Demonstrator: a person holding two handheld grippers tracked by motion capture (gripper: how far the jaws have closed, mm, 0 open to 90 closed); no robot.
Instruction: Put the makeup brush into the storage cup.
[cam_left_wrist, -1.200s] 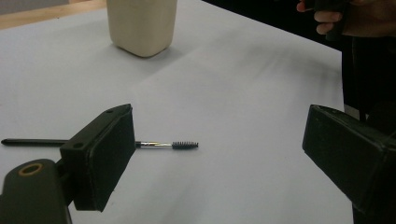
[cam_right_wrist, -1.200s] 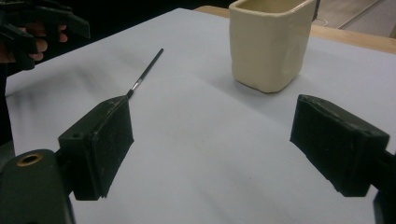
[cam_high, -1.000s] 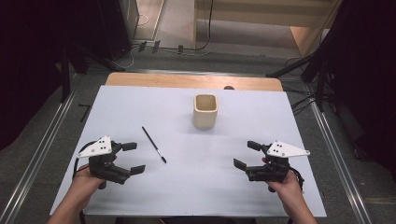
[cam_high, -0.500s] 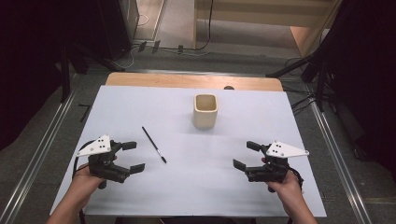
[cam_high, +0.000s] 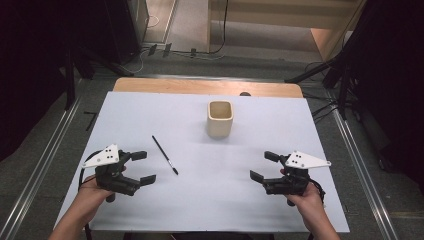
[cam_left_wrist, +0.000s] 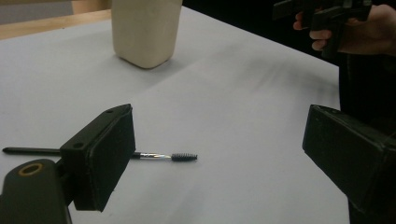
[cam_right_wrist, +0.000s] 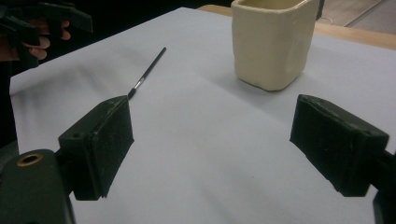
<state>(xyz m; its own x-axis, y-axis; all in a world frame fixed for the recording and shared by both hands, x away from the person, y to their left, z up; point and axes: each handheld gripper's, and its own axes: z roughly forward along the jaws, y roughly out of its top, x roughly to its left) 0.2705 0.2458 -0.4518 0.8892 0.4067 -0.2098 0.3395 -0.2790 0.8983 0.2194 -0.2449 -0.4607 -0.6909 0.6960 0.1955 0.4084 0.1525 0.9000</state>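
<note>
Thin black brush (cam_high: 165, 155) lies flat on the white sheet, handle end toward 11 o'clock, bristle tip toward 5 o'clock. Small dark spiral bristle head, short silver ferrule behind it. Cream square-ish cup (cam_high: 220, 119) stands upright, open top, at roughly 2 o'clock from the brush, well apart.

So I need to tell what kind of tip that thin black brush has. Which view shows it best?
The left gripper view: the brush lies close ahead, its spiral bristle tip and metal ferrule clear. The high view shows the whole brush as a thin black line; the right gripper view shows it farther off, tip indistinct.
</note>
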